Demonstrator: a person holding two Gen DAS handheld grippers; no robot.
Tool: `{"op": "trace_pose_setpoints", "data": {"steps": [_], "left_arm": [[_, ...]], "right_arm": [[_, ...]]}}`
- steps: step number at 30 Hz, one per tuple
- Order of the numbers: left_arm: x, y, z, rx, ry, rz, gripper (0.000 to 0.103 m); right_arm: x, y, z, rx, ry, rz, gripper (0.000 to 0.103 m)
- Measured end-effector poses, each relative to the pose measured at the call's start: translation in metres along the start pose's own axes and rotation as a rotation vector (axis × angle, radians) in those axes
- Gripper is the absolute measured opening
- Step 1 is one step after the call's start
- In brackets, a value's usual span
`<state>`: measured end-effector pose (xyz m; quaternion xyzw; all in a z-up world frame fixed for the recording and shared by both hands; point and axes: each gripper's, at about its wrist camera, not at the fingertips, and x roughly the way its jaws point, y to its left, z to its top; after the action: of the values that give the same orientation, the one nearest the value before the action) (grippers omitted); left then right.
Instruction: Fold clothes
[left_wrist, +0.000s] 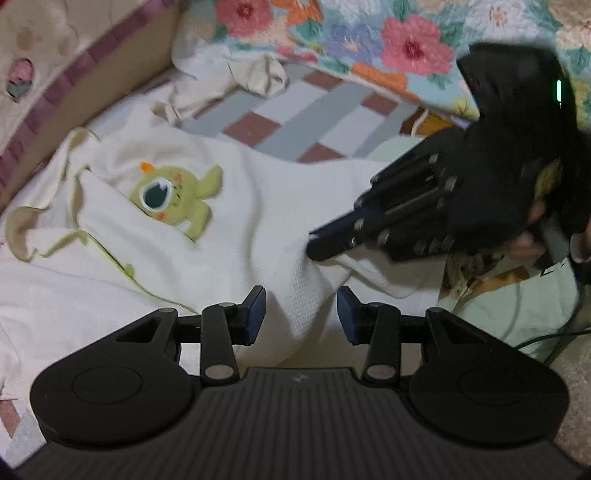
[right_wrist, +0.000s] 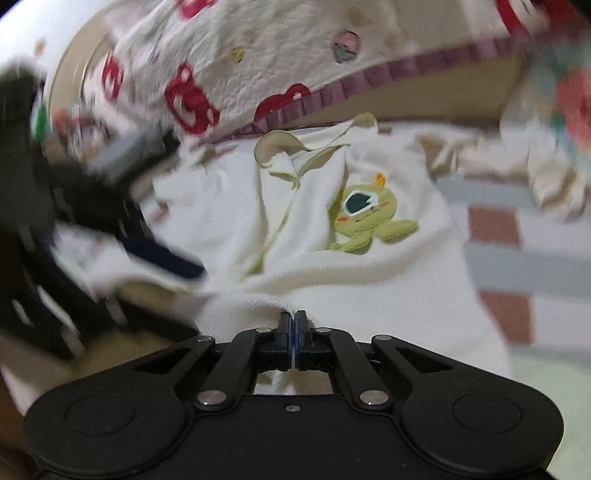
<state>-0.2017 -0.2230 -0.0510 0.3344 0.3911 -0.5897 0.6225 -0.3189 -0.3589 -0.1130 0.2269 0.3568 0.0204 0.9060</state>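
Nearest the left-wrist camera, the left gripper (left_wrist: 301, 314) is held with its jaws spread, a raised ridge of the cream waffle-knit baby garment with a green monster patch (left_wrist: 236, 236) standing between the blue pads but not seen to be pressed; it is probably poised there so the hem can be taken next. The right gripper (right_wrist: 294, 325) has its jaws pressed together at the near hem of the garment, and the fabric bunches up right at the tips, so an edge is judged to be pinched, likely so the lower part can be lifted over toward the patch. In the left view that gripper is seen just right of the patch, tips dug into a fold. The green monster patch (right_wrist: 364, 218) sits mid-garment, half tucked under a folded-in flap with green trim, so one side looks already folded. The garment is spread flat on a checked grey, white and brick-red sheet (left_wrist: 280, 122), which shows beyond the patch. Further past the patch, a crumpled cream cloth (left_wrist: 258, 75) is left unfolded. Farthest off, a flowered quilt (left_wrist: 369, 37) and a purple-frilled cream cushion (right_wrist: 295, 55) border the sheet.
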Motion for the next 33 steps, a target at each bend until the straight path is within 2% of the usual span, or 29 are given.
{"op": "trace_pose_setpoints", "data": {"steps": [1, 3, 4, 5, 7, 9, 12, 13, 15, 17, 19, 21, 23, 27, 28, 29, 33], "left_arm": [[0.006, -0.001, 0.001, -0.002, 0.014, 0.028, 0.041], [0.017, 0.002, 0.001, -0.017, 0.041, 0.081, 0.027], [0.022, 0.005, 0.001, -0.029, 0.050, 0.098, 0.014], [0.026, 0.007, 0.001, -0.043, 0.056, 0.111, 0.012], [0.028, 0.017, 0.002, -0.111, 0.042, 0.082, 0.008], [0.029, 0.024, 0.003, -0.154, 0.039, 0.096, 0.008], [0.027, 0.034, 0.002, -0.206, 0.028, 0.110, 0.008], [0.026, 0.038, 0.000, -0.232, 0.024, 0.106, 0.008], [0.026, 0.048, -0.002, -0.301, 0.016, 0.083, 0.009], [0.027, 0.057, -0.003, -0.366, 0.010, 0.064, 0.009], [0.029, 0.064, -0.005, -0.418, 0.006, 0.052, 0.009], [0.030, 0.068, -0.007, -0.452, 0.006, 0.048, 0.009], [0.030, 0.067, -0.008, -0.454, 0.007, 0.048, 0.009], [0.025, 0.061, -0.007, -0.431, 0.000, 0.050, 0.008], [0.023, 0.058, -0.007, -0.424, -0.003, 0.050, 0.008], [0.021, 0.057, -0.006, -0.415, -0.004, 0.054, 0.008], [0.014, 0.053, -0.005, -0.389, -0.010, 0.064, 0.007]], "right_arm": [[-0.002, -0.005, 0.000, 0.051, 0.001, 0.032, 0.002], [-0.007, -0.012, -0.002, 0.125, -0.005, 0.078, 0.002], [-0.009, -0.013, -0.005, 0.129, -0.014, 0.073, 0.002], [-0.011, -0.013, -0.007, 0.127, -0.023, 0.057, 0.002], [-0.010, -0.012, -0.008, 0.085, -0.040, -0.041, 0.002], [-0.011, -0.003, -0.010, -0.015, -0.051, -0.202, 0.004], [-0.020, 0.020, -0.015, -0.221, -0.056, -0.503, 0.009], [-0.027, 0.027, -0.018, -0.271, -0.077, -0.540, 0.009], [-0.042, 0.038, -0.022, -0.316, -0.109, -0.490, 0.009], [-0.049, 0.046, -0.027, -0.324, -0.103, -0.366, 0.009], [-0.045, 0.054, -0.035, -0.351, -0.060, -0.296, 0.013], [-0.036, 0.057, -0.040, -0.354, 0.008, -0.271, 0.016], [-0.031, 0.048, -0.044, -0.255, 0.069, -0.234, 0.020], [-0.029, 0.018, -0.057, 0.051, 0.108, -0.071, 0.024], [-0.028, 0.015, -0.061, 0.088, 0.106, -0.054, 0.027], [-0.027, 0.019, -0.062, 0.061, 0.092, -0.078, 0.035], [-0.019, 0.029, -0.062, -0.033, 0.004, -0.151, 0.045]]}}
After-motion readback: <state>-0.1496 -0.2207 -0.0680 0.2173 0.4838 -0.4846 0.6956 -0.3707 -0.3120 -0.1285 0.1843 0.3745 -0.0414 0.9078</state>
